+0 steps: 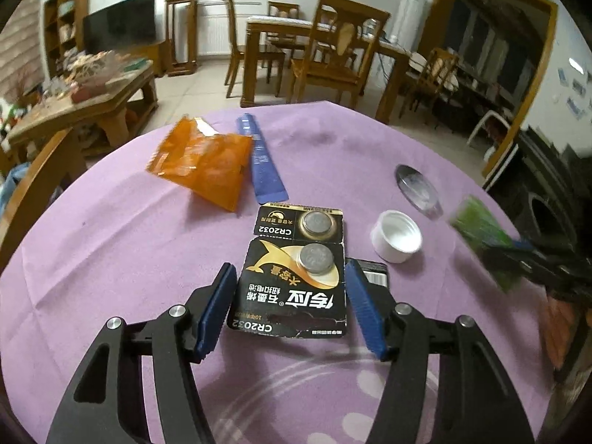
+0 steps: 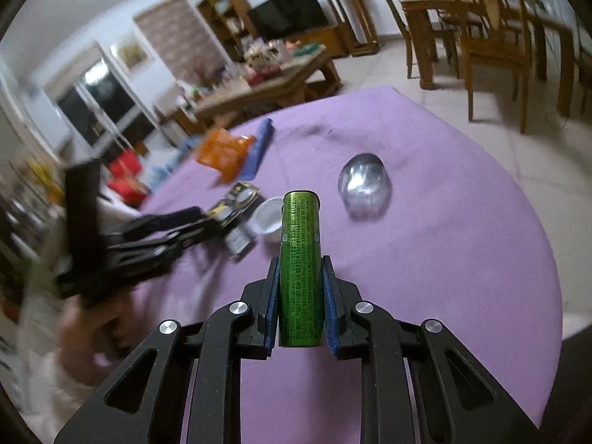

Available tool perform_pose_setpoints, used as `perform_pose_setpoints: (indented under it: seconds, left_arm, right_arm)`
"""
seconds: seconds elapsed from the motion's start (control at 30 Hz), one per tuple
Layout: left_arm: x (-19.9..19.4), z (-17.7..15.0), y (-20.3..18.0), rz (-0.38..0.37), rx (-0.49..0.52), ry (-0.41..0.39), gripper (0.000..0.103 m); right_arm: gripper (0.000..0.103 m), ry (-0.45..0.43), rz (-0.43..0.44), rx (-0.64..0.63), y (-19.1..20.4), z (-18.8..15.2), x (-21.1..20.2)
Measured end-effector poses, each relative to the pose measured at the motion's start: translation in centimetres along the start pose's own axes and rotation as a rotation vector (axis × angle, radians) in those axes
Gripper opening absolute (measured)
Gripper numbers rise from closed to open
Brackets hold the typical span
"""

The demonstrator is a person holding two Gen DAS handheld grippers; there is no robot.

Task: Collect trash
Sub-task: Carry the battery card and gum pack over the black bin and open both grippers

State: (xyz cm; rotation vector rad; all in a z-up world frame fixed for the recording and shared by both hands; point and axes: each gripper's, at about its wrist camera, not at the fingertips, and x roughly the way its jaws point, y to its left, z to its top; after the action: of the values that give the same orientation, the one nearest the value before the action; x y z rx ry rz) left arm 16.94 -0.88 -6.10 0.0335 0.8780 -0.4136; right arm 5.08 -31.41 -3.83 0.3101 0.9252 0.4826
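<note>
While the right gripper (image 2: 300, 296) is pinching a flat green foil packet (image 2: 300, 259) between its blue pads, the packet is sticking out past the fingertips above the purple tablecloth (image 2: 444, 259). Further left, the left gripper (image 1: 290, 296) is standing with its jaws spread on either side of a black card pack of button batteries (image 1: 296, 277), the pads not quite touching it. Just right of that pack a white plastic bottle cap (image 1: 396, 236) is lying mouth up, with a clear plastic blister shell (image 1: 418, 188) beyond it. At the far left, a crumpled orange wrapper (image 1: 207, 164) is lying against a blue strip wrapper (image 1: 261, 159).
</note>
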Motion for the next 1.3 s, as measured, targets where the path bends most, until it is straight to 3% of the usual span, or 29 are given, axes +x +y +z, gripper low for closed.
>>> perform_pose_setpoints:
  seconds: [0.1,0.27,0.73,0.93,1.07,1.3]
  left_arm:
    - [-0.5,0.0,0.5,-0.012,-0.024,-0.027,0.06]
    - [-1.5,-0.1,0.2,-0.037,-0.034,-0.086,0.06]
    - [-5.1,-2.1,-1.3,-0.316,-0.186,-0.106,0.06]
    - [-6.0,-0.5,-6.5,-0.422,-0.133,-0.125,0.06]
    - [-5.1,1.3,-11.8,-0.536,-0.076,-0.114,0.06]
    - [-1.8,2.7,-22.7,-0.693,0.033,-0.045,0.06]
  right_arm:
    - [0.021,-0.034,0.068,0.061,-0.8,-2.1,-2.8]
    - [0.021,-0.079,0.094,0.083,-1.5,-4.7,-7.3]
    - [0.021,-0.225,0.075,0.119,-4.2,-9.3,-18.0]
    - [0.021,-0.32,0.036,0.191,-7.8,-10.7,-22.9]
    - [0.021,-0.378,-0.006,0.249,-10.6,-12.5,-26.2]
    - [0.021,-0.477,-0.167,0.336,-15.7,-16.5,-32.1]
